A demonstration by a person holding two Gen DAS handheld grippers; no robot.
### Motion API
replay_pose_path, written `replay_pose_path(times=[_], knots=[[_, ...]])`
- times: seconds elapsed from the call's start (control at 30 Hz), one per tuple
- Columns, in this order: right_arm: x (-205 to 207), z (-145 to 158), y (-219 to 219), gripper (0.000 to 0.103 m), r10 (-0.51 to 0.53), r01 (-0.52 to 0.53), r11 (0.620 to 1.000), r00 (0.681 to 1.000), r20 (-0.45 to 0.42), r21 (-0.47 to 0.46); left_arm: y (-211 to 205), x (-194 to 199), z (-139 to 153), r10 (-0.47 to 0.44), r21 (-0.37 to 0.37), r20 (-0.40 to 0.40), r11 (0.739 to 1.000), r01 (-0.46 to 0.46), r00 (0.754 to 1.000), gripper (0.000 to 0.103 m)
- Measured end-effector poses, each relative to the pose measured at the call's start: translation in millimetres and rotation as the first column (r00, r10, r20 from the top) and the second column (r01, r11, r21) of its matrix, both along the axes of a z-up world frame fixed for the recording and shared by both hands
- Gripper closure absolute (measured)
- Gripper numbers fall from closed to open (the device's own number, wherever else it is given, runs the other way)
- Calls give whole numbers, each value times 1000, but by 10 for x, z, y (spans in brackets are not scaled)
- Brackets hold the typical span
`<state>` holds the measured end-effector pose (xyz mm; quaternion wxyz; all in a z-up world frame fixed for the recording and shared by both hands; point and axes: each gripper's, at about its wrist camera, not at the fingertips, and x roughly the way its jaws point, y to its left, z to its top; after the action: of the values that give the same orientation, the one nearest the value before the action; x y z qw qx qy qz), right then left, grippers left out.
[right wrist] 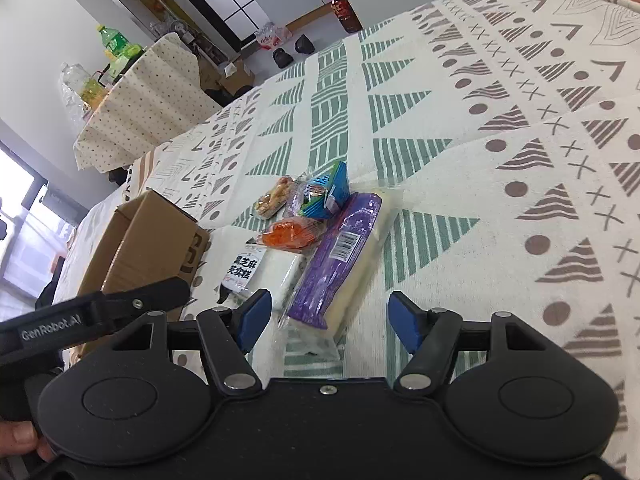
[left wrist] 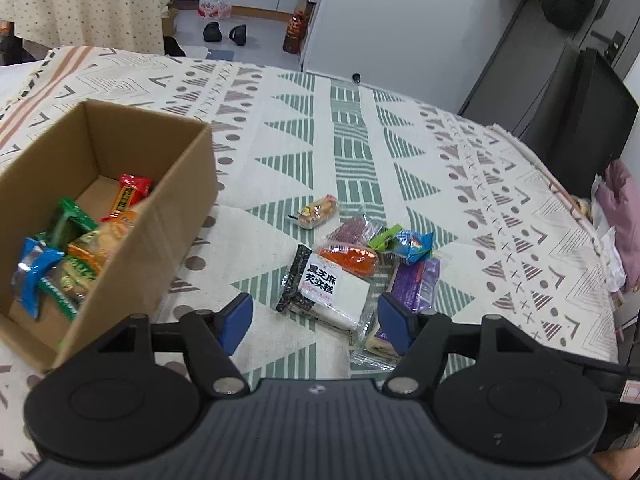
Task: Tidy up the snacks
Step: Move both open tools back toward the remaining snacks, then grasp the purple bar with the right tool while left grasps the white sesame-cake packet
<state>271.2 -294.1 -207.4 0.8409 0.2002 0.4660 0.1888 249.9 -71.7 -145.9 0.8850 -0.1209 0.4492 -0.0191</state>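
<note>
Patterned cloth [left wrist: 344, 120] bears loose snacks right of the box [left wrist: 168, 216]; both grippers, left [left wrist: 315, 314] and right [right wrist: 334, 316], gape wide and empty. Straddle the sesame pack [left wrist: 322, 286] squarely before closing.

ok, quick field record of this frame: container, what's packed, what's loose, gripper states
container: cardboard box, open top, on the patterned cloth
packed: several snack packets, including a red one and a blue one
loose: pile beside the box, with black-and-white sesame cake pack, orange pack, purple pack, blue-green pack, small bread pack
left hand-held gripper: open, empty
right hand-held gripper: open, empty, astride the purple pack's near end
</note>
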Motion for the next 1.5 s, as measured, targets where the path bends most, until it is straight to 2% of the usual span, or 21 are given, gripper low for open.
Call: replay_pose_path(times=[0.17, 0.3, 0.43, 0.53, 0.73, 0.93, 1.13, 1.17, 1.23, 1.27, 1.4, 1.5], knots=[[112, -93, 45, 45, 12, -12, 1000, 1000, -10, 1, -79, 145, -148, -31, 28, -14, 999, 31, 999, 35], [180, -191, 75, 68, 35, -35, 999, 998, -43, 9, -124, 258, -236, -52, 28, -32, 998, 53, 998, 35], [192, -200, 41, 82, 40, -38, 999, 998, -53, 31, -202, 346, -301, -78, 51, -40, 996, 80, 996, 34], [177, -177, -18, 88, 25, -23, 999, 999, -46, 29, -250, 406, -344, -88, 58, -51, 994, 91, 995, 31], [181, -144, -106, 90, -19, 19, 1000, 999, -44, 19, -356, 510, -475, -101, 88, -89, 990, 109, 991, 25], [175, -121, -183, 89, -57, 57, 998, 998, -42, -5, -470, 562, -605, -108, 149, -106, 981, 123, 988, 22], [187, -71, -114, 73, -43, 43, 999, 999, 0, -21, -492, 555, -668, -112, 171, -99, 977, 128, 989, 22], [193, -67, -106, 70, -40, 40, 999, 999, 3, -17, -493, 553, -671, -115, 175, -100, 976, 132, 988, 24], [208, -73, -80, 54, -37, 37, 999, 999, 10, -24, -477, 542, -665, -110, 173, -96, 977, 126, 989, 29], [213, -79, -62, 52, -34, 34, 999, 999, 15, -32, -466, 538, -658, -107, 170, -95, 978, 122, 990, 35], [228, -130, 19, 49, -6, 7, 998, 1000, 13, -66, -418, 505, -603, -96, 158, -78, 982, 108, 992, 45], [234, -148, 65, 47, 7, -6, 997, 1000, 14, -81, -391, 486, -552, -87, 162, -77, 982, 98, 993, 48]])
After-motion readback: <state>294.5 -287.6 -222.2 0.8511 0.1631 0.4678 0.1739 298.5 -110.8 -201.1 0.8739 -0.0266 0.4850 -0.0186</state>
